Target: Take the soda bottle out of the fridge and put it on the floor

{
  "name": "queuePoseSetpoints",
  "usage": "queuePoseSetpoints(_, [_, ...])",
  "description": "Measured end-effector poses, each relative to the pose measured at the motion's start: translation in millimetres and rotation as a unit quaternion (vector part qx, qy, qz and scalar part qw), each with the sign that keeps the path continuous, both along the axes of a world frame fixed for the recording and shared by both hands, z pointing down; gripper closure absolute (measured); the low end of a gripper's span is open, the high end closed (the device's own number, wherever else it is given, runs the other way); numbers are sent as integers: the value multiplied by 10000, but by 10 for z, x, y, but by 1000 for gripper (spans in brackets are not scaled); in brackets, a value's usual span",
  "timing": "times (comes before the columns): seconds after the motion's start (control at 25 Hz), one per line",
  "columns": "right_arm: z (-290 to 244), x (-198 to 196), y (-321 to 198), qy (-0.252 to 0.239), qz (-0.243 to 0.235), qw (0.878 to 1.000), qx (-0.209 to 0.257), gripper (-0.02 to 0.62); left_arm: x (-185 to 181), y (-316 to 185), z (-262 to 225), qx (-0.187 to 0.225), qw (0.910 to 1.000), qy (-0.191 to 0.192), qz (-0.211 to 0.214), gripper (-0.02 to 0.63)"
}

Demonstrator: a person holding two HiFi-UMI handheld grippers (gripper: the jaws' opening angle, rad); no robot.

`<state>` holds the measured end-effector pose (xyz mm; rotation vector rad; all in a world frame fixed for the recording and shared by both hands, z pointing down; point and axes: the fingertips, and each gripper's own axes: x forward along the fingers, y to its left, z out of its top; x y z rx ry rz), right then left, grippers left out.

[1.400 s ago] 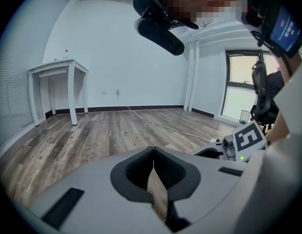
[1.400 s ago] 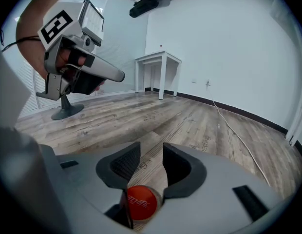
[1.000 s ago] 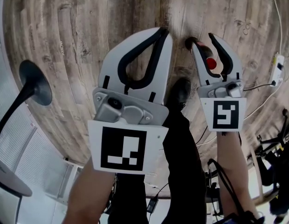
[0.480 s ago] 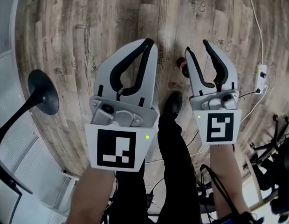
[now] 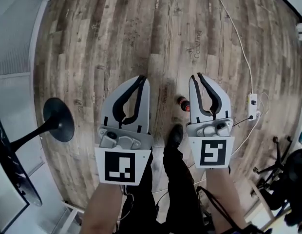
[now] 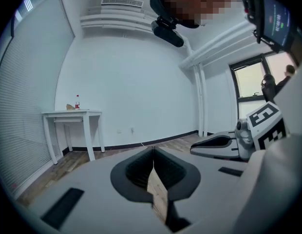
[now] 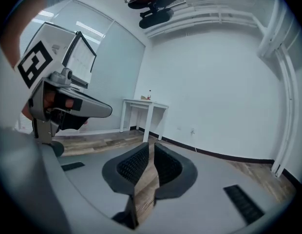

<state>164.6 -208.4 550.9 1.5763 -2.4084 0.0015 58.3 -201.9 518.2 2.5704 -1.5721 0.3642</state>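
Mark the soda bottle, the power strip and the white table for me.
soda bottle (image 5: pixel 183 104): head view, on its red part.
power strip (image 5: pixel 252 101): head view, middle of its white body.
white table (image 6: pixel 72 112): left gripper view, front edge of the tabletop.

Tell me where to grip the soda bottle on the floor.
Take the soda bottle by the neck just under its red cap, coming straight down from above: it seems to stand upright on the wood floor, cap uppermost, its body partly hidden.
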Motion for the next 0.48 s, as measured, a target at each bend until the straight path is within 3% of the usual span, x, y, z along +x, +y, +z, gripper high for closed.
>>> queuePoseSetpoints(0.48, [-2290, -226, -101, -253, 138, 9948, 981, 580, -339, -16, -2208, 944, 9948, 131, -369, 588])
